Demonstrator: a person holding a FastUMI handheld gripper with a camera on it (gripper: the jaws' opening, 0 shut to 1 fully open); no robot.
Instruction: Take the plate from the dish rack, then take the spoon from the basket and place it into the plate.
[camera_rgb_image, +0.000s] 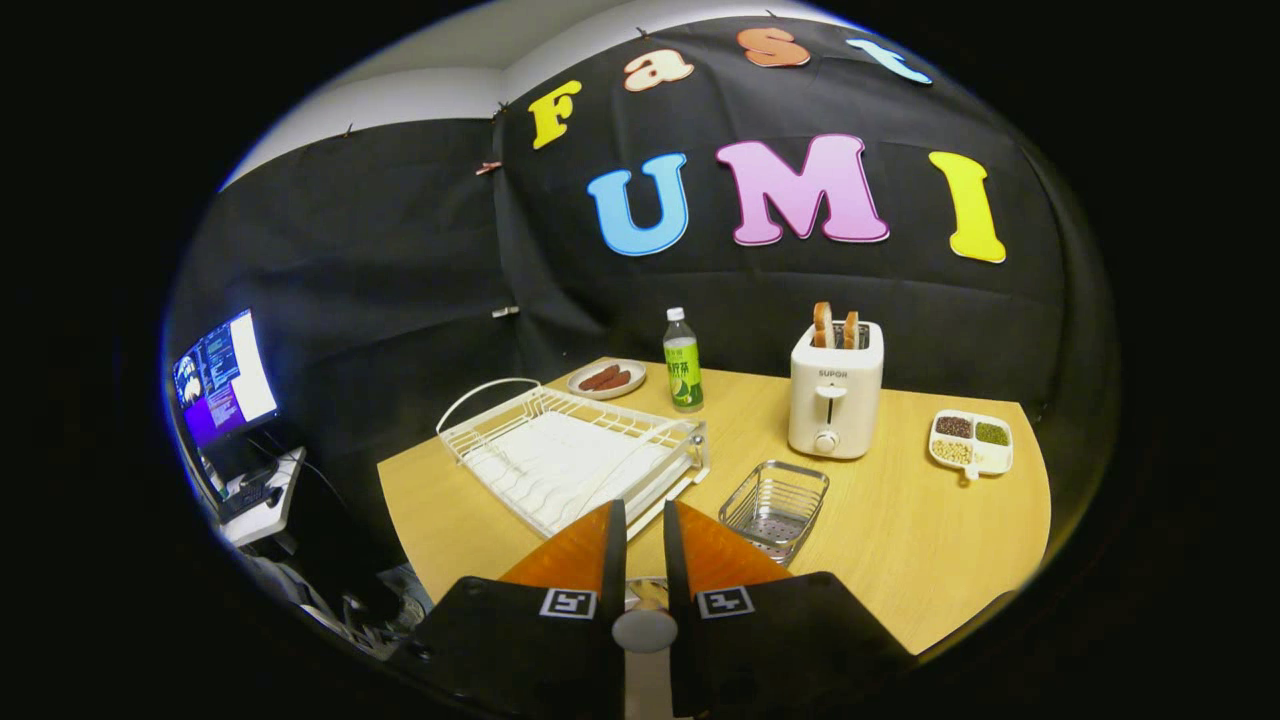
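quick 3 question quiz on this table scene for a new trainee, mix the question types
1. True or false: the dish rack holds a plate.
2. What stands between the bottle and the divided dish of beans? A) kettle B) toaster C) mug
3. Fill in: the gripper fingers stand slightly ____, holding nothing, with the wire basket just ahead of them.

Key: 1 false, the rack looks empty. 2 B, the toaster, with bread slices in its slots. 3 apart.
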